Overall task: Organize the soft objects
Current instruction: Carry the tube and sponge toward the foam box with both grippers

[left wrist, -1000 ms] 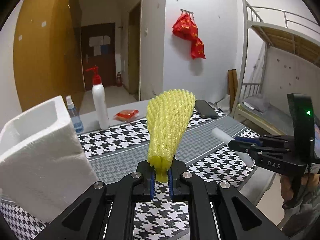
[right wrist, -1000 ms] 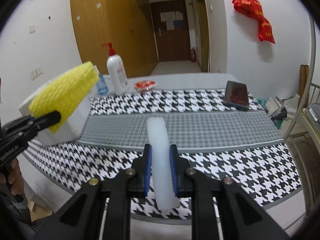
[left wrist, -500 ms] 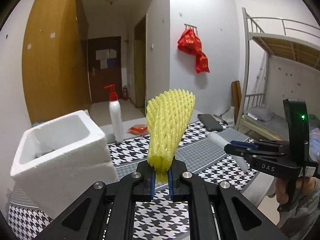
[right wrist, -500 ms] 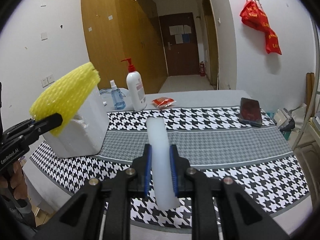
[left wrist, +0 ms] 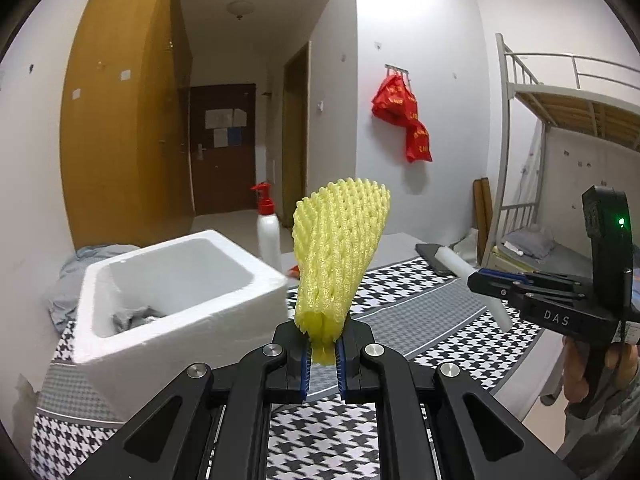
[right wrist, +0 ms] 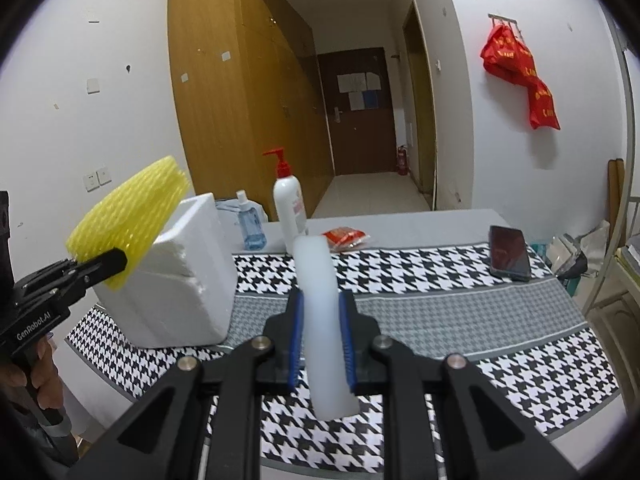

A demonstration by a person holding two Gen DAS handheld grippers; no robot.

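My left gripper (left wrist: 322, 354) is shut on a yellow foam net sleeve (left wrist: 340, 248), held upright above the table; it also shows in the right wrist view (right wrist: 128, 216). My right gripper (right wrist: 322, 340) is shut on a white foam tube (right wrist: 320, 312), also seen from the left wrist view (left wrist: 460, 266) at the right. An open white styrofoam box (left wrist: 172, 296) stands on the table to the left of the sleeve, with grey cloth (left wrist: 132, 316) inside. In the right wrist view the box (right wrist: 180, 276) is at the left.
The table has a houndstooth cloth (right wrist: 460, 312). At its far edge stand a white pump bottle (right wrist: 290, 204), a small blue spray bottle (right wrist: 250, 226), a red packet (right wrist: 344, 236) and a black phone (right wrist: 510, 252). A bunk bed (left wrist: 560, 120) is at the right.
Both grippers have risen and tilted up with their objects. The left one has moved so that the open top of the styrofoam box and the cloth inside show.
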